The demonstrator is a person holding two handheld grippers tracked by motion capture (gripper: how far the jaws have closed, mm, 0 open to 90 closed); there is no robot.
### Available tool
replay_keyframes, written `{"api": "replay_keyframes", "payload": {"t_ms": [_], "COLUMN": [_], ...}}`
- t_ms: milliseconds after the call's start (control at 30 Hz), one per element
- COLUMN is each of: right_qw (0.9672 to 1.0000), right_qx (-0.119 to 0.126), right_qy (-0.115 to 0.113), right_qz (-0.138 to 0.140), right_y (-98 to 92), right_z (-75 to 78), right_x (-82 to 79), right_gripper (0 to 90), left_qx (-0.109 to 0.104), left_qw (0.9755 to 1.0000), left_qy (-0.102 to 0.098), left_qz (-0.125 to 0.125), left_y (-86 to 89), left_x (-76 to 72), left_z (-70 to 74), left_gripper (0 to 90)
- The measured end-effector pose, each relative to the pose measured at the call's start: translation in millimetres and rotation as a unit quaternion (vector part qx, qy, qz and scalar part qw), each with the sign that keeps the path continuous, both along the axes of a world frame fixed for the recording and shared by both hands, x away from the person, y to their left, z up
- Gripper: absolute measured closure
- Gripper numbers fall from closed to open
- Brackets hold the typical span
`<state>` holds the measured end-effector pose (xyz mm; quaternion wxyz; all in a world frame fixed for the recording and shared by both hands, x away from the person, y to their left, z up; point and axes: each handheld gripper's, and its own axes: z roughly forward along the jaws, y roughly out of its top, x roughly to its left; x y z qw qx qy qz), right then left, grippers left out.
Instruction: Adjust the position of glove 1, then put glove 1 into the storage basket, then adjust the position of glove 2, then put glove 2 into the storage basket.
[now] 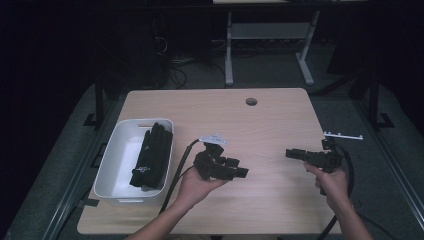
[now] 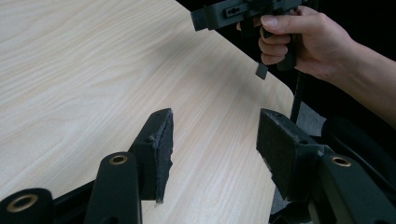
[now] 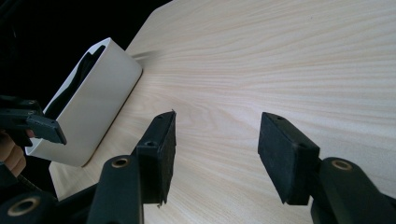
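Black fabric, looks like gloves or a folded soft garment point(image 1: 152, 156), lies lengthwise along the right side of the white plastic bin point(image 1: 116, 165) at the table's point(image 1: 270, 120) left edge, well apart from both grippers. Judging by the slumped, creased look it is light, soft and floppy, not fragile, not slippery; it will sag and trail when lifted, and layers may separate, so a pinch at the bunched middle or a thick folded end should carry more of it than a nip at a loose edge. The bin wall sits close beside it, so there is little room on that side for a jaw. Left gripper point(image 1: 239, 171) is held in the left hand over the table's middle, jaws parted about halfway, nothing between them; the left gripper view shows bare wood between the pads point(image 2: 163, 149). Right gripper point(image 1: 291, 153) is near the right edge, jaws likewise half open and empty, pads point(image 3: 286, 154) over bare tabletop. The high view gives the whole layout and how the fabric lies in the bin. The right gripper view shows the bin's outer side wall point(image 3: 100, 102) and a sliver of dark cloth at its rim. The left gripper view looks the other way, at the right hand point(image 2: 303, 39) gripping its handle.
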<state>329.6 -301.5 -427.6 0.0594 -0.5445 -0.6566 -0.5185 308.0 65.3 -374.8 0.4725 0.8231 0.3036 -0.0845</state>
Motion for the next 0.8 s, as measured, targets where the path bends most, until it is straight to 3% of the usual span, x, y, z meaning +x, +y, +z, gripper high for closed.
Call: {"api": "replay_keyframes", "payload": {"t_ms": [467, 800], "right_qw": [1.0, 0.9999], "right_qx": [0.001, 0.003], "right_qy": [0.003, 0.01], "right_qz": [-0.003, -0.008], "right_y": [-3.4, -10.5], "right_z": [-4.7, -12.3], "right_x": [-3.7, -9.5], "right_gripper": [45.6, 45.2], "left_qx": [0.001, 0.013], "left_qw": [1.0, 0.9998], "left_qy": [-0.001, 0.005], "left_qz": [-0.005, -0.013], "left_y": [-2.0, -9.9], "left_x": [-1.8, -4.0], "left_z": [-1.4, -13.1], "left_gripper": [44.4, 43.5]}}
